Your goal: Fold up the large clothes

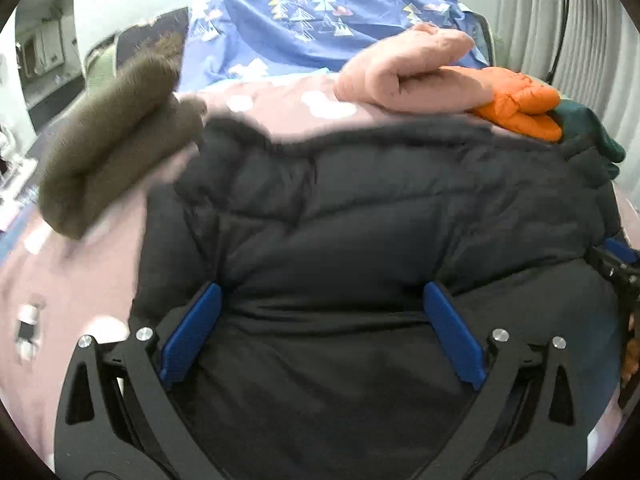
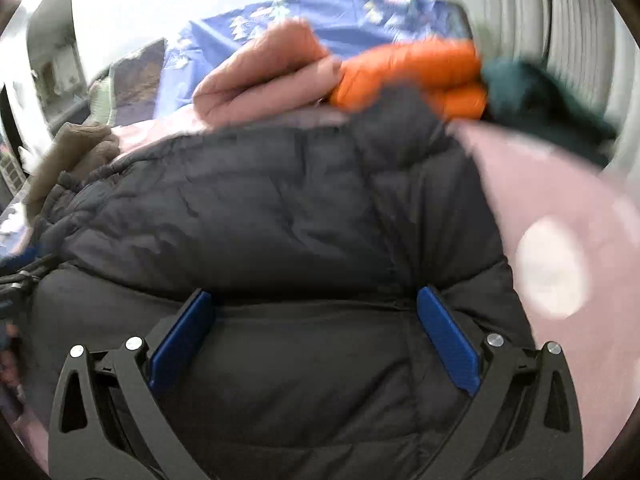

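Observation:
A large black puffer jacket [image 1: 360,216] lies spread on a pink bed sheet [image 1: 72,280]; it also fills the right wrist view [image 2: 260,216]. My left gripper [image 1: 323,292] is open, its blue pads wide apart over the jacket's near part, close above or touching the fabric. My right gripper [image 2: 316,296] is open the same way over the jacket's right side. Part of the right gripper shows at the right edge of the left wrist view [image 1: 616,268].
A folded olive fleece garment [image 1: 112,144] lies left of the jacket. Folded pink [image 1: 408,76], orange [image 1: 520,104] and dark green [image 1: 592,136] garments lie behind it. A blue patterned cover [image 1: 312,28] lies at the bed's head. Grey curtains [image 1: 560,32] hang at the right.

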The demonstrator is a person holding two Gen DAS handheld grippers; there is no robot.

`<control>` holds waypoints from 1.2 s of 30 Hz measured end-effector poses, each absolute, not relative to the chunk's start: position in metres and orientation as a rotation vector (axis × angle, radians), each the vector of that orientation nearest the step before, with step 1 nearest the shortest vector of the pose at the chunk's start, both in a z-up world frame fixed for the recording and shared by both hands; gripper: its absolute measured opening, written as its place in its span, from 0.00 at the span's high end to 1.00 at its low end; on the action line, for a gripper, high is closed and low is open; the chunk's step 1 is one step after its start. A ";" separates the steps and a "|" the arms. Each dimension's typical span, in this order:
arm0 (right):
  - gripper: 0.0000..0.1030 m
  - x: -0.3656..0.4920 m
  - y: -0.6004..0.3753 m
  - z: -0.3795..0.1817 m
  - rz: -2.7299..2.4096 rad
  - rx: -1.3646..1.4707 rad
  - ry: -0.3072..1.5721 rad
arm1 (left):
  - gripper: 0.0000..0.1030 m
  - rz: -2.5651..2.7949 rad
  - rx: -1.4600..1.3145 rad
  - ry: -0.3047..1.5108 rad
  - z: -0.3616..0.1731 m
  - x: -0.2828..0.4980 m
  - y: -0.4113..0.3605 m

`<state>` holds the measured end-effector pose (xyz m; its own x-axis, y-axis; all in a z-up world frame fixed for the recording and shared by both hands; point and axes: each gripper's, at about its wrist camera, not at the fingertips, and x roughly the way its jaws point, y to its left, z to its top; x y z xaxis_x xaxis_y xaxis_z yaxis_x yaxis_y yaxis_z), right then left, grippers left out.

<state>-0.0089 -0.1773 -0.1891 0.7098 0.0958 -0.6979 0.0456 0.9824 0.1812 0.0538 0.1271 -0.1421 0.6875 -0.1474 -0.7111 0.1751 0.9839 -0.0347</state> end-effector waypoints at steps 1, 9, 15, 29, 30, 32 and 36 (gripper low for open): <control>0.01 -0.009 -0.176 -0.187 0.019 0.183 0.781 | 0.02 -0.179 0.028 0.797 -0.143 0.054 0.128; 0.02 -0.058 -0.181 -0.153 -0.029 0.179 0.689 | 0.03 -0.192 -0.034 0.771 -0.116 0.024 0.150; 0.01 -0.055 -0.191 -0.185 -0.089 0.156 0.824 | 0.02 -0.084 -0.042 0.852 -0.147 0.010 0.190; 0.70 -0.047 -0.124 -0.126 0.184 0.167 0.716 | 0.16 -0.154 -0.326 0.837 -0.142 -0.010 0.256; 0.71 -0.045 -0.119 -0.126 0.201 0.158 0.715 | 0.18 -0.169 -0.337 0.843 -0.145 -0.012 0.257; 0.71 -0.034 -0.103 -0.136 0.214 0.102 0.762 | 0.24 -0.185 -0.346 0.854 -0.152 -0.015 0.259; 0.71 -0.018 -0.095 -0.165 0.211 0.093 0.870 | 0.34 -0.225 -0.323 0.845 -0.155 -0.018 0.254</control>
